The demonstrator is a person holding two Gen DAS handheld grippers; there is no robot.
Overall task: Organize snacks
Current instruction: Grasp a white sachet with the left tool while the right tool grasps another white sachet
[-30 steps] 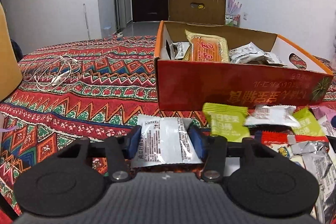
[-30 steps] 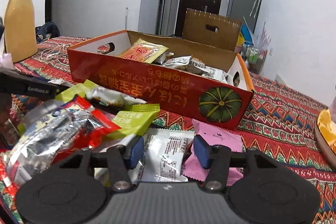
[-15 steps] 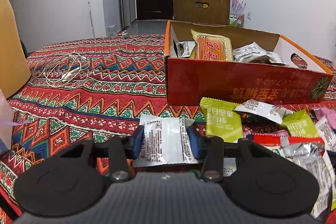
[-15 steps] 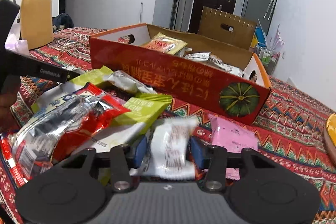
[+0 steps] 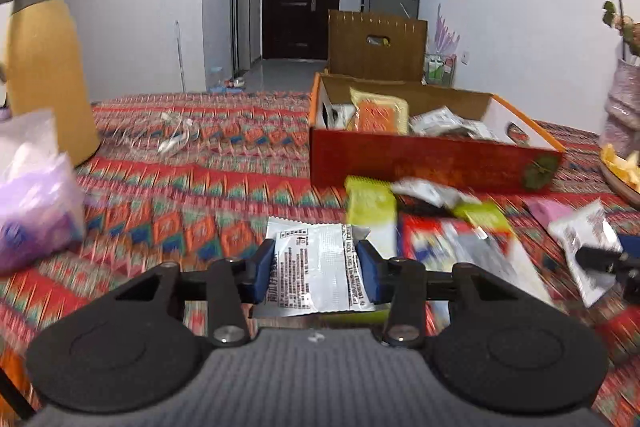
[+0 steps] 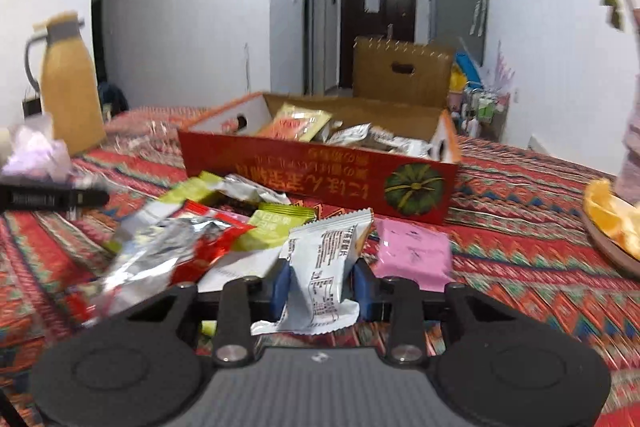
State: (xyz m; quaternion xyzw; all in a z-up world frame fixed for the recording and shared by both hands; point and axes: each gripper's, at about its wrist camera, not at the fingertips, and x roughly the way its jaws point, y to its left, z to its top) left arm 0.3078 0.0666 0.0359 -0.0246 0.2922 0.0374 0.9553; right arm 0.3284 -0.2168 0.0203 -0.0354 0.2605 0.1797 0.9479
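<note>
Above patterned cloth (image 6: 520,195), clawed packet (image 6: 324,267) upright.

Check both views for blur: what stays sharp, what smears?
Left wrist: the held white packet is sharp; tablecloth and loose snacks smear. Right wrist: its packet reads clearly, the foil pile and jug are blurred. Both bow straight lines near the edges.
</note>
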